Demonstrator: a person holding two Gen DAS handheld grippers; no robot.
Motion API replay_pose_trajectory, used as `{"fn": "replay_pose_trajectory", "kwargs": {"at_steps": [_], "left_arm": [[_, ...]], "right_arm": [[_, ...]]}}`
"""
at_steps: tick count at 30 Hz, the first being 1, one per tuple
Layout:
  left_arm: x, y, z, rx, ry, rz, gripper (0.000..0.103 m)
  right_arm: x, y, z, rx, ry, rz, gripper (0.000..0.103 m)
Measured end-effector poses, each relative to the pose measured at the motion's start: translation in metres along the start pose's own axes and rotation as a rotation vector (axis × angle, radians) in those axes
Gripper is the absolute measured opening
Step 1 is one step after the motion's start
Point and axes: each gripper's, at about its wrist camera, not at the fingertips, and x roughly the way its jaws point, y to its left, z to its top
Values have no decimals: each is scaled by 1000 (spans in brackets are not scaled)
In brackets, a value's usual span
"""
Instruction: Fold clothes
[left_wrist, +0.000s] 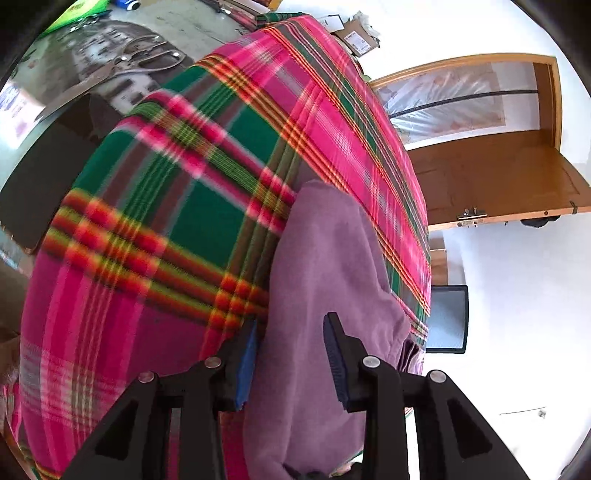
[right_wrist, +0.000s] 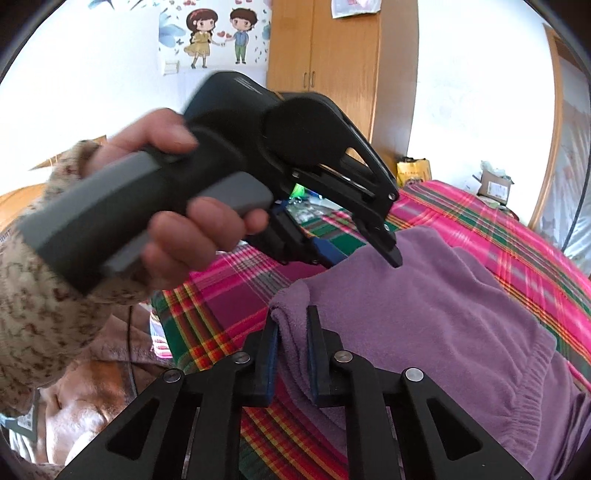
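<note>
A purple garment (right_wrist: 436, 317) lies on my bed's plaid blanket (left_wrist: 147, 229), near its edge, its ribbed hem toward me. My right hand-held gripper (right_wrist: 291, 332) pinches a bunched fold at its near corner. My left hand-held gripper (left_wrist: 291, 332) straddles the cloth, jaws apart, not pressing.

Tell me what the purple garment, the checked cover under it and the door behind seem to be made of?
Purple garment: soft knit or fleece, probably; fuzzy matte nap, ribbed hem.
Checked cover: woven cloth, perhaps cotton or wool blend; flat plaid stripes in pink, green and orange, no sheen.
Door: wood or wood veneer, by its look; smooth, slightly glossy brown panel with a metal latch.
</note>
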Motion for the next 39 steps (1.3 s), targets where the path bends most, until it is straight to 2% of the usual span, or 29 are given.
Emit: {"fn": "replay_pose_trajectory", "kwargs": {"at_steps": [11,18,21,24,32,39], "left_arm": [[20,-9,29,-1,68,-24,35],[24,-5,34,-46,46,-58,35],[25,-1,35,-71,46,-72,18],[24,-4,31,-81,25,-76,17],[16,-43,24,-50,-23,-37,16],[2,-86,17,-11,-65,-4,12]], "right_arm": [[-3,-7,-6,29,-18,33,13],[-1,-15,-9,31,-34,42,13],[-2,-17,-10,38,-37,45,13],[-6,-18,-9,38,-51,40,13],[-36,-10,-14,32,-108,6,13],[-73,-20,-2,33,-192,-36,13]]}}
